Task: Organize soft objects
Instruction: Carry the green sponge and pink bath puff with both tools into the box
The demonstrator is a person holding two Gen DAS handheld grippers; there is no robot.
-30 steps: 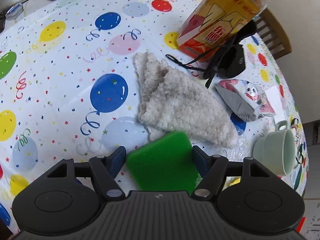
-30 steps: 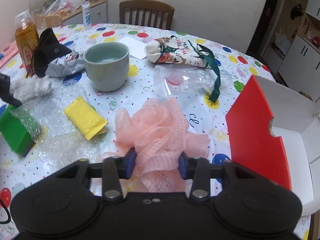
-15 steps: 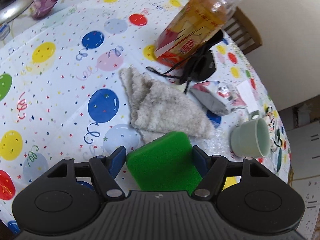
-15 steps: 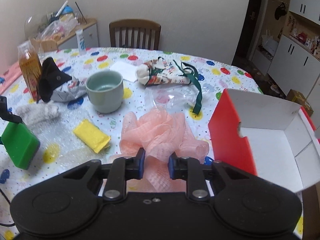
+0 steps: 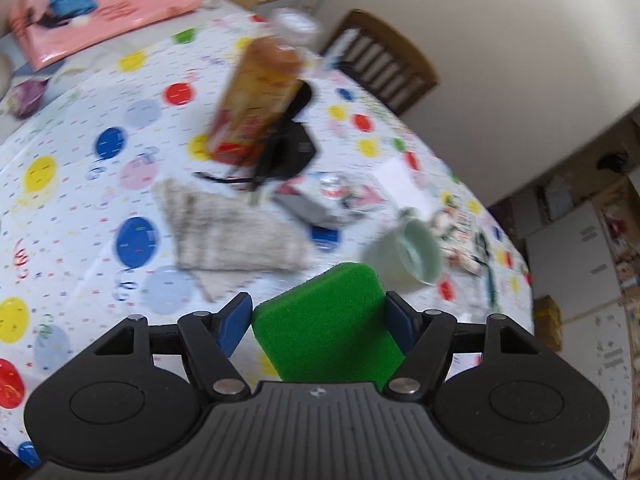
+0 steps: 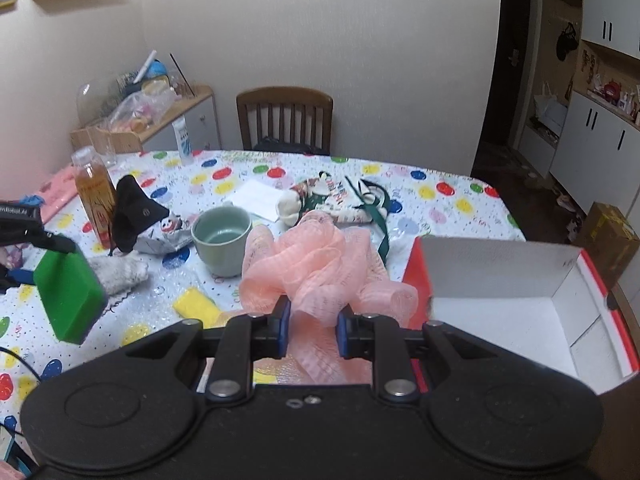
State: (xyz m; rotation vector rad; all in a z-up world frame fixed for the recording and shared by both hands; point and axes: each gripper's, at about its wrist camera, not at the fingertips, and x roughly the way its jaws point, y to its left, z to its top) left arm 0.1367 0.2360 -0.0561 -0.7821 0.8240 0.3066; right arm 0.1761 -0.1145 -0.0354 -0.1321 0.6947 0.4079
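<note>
My left gripper (image 5: 316,320) is shut on a green sponge (image 5: 328,328) and holds it above the balloon-print table; the sponge also shows at the left of the right wrist view (image 6: 68,292). My right gripper (image 6: 310,332) is shut on a pink mesh bath pouf (image 6: 320,268), lifted above the table beside an open red and white box (image 6: 520,312). A beige fluffy cloth (image 5: 228,228) lies on the table; it also shows in the right wrist view (image 6: 120,274). A yellow sponge (image 6: 196,304) lies on bubble wrap.
A pale green cup (image 6: 222,240), an orange drink bottle (image 6: 96,200), a black pouch (image 6: 134,216), a grey snack packet (image 5: 316,204), a Christmas stocking with green ribbon (image 6: 340,200) and white paper (image 6: 256,196) sit on the table. A wooden chair (image 6: 285,120) stands behind.
Both grippers have risen and tilted up with their loads. The right gripper closed tighter on the pouf and lifted it toward the box. The left gripper carried the green sponge up.
</note>
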